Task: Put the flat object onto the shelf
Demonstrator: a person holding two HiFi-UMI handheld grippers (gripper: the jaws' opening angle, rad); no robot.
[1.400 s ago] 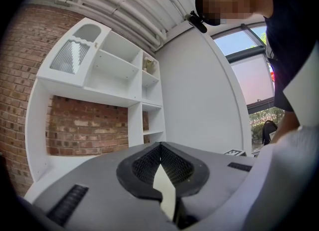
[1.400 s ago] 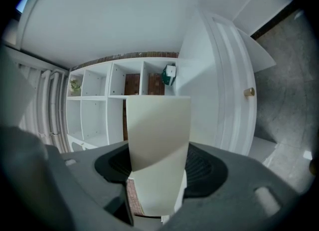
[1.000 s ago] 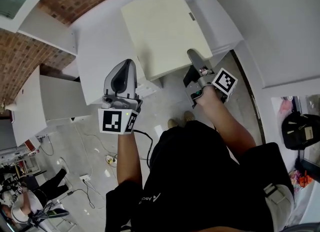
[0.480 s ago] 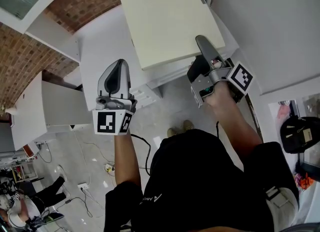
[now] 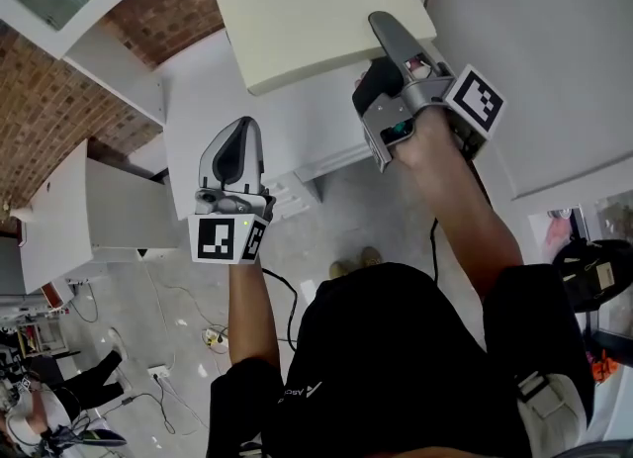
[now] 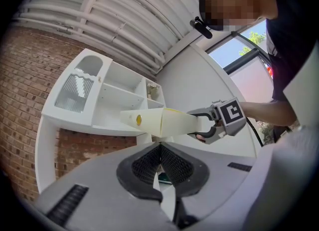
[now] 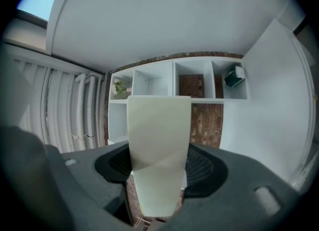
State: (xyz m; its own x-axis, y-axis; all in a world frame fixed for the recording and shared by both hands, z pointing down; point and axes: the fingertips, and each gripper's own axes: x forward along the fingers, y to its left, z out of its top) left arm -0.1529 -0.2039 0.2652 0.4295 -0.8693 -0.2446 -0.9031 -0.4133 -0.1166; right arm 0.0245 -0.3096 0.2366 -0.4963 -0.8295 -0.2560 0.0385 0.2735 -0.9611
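The right hand-held gripper (image 5: 388, 39) clamps the near edge of the cream flat board (image 5: 307, 6), held raised before the white shelf (image 7: 209, 100). The left hand-held gripper (image 5: 237, 149), jaws closed and empty, hangs well apart at left.

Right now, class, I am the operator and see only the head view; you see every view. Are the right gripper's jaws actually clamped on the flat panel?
Observer: Yes. The right gripper view shows the right gripper with its jaws closed on the cream flat panel, one jaw against each face.
Operator: Is anything on the shelf ahead?
Observer: The shelf has a green box in its top right compartment.
Operator: And the left gripper?
Observer: The left gripper view shows the left gripper with its jaws together and nothing between them.
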